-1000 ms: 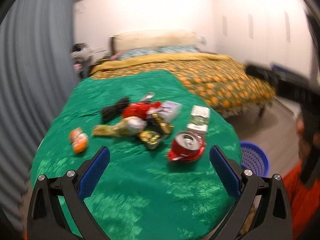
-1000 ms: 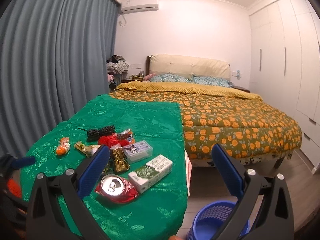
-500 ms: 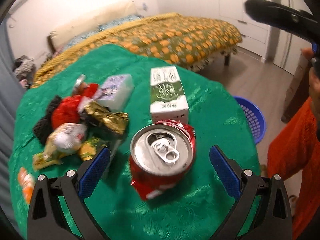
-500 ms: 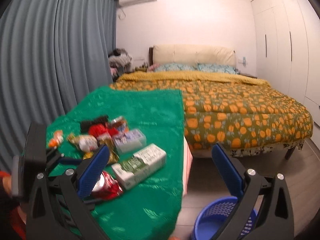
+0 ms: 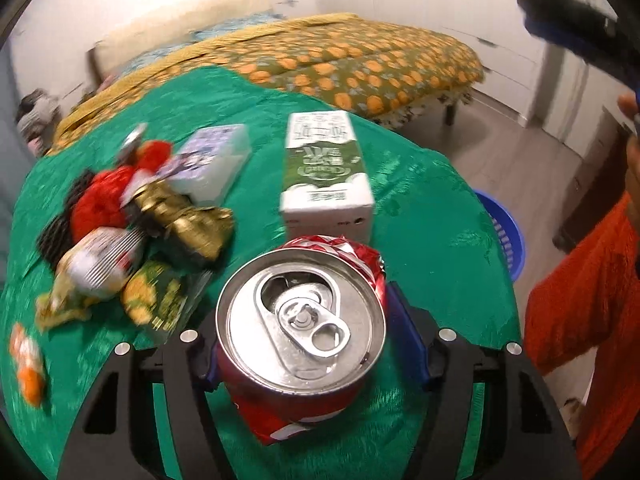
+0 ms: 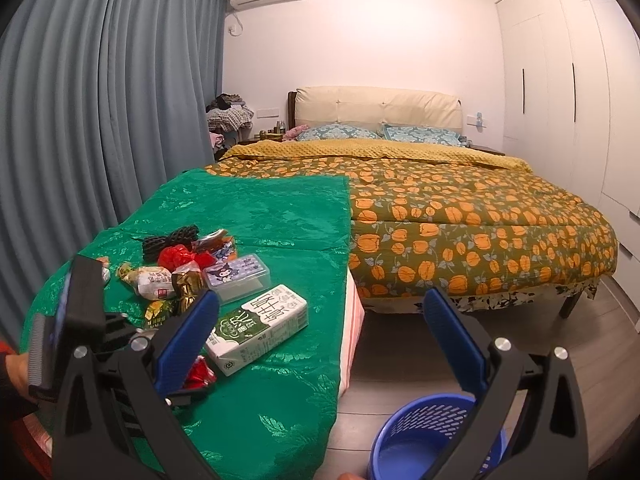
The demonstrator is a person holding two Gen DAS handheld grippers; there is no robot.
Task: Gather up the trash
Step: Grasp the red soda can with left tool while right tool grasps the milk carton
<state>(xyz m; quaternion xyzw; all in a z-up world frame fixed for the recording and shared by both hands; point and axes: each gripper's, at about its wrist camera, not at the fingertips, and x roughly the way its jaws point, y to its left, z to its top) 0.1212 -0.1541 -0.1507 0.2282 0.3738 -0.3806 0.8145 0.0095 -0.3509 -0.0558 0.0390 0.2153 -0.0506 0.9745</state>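
Observation:
A crushed red soda can (image 5: pixel 302 332) stands on the green cloth (image 5: pixel 432 216), top facing my left wrist camera. My left gripper (image 5: pixel 304 344) has closed its blue pads against both sides of the can. A green and white carton (image 5: pixel 325 174) lies just behind the can; it also shows in the right wrist view (image 6: pixel 256 330). A pile of wrappers (image 5: pixel 132 236) lies to the left. My right gripper (image 6: pixel 320 344) is open and empty, held above the table's right edge. The blue basket (image 6: pixel 424 440) stands on the floor below it.
A clear plastic box (image 6: pixel 236 276) and black mesh (image 6: pixel 170 240) lie among the wrappers. An orange wrapper (image 5: pixel 26 364) lies at the far left. The bed (image 6: pixel 460 216) is beyond the table, the curtain (image 6: pixel 100 120) to the left. The person's orange sleeve (image 5: pixel 580 320) is at right.
My left gripper moved forward to the red can and its jaws closed from wide open onto the can's sides. My right gripper stayed open and shifted only slightly.

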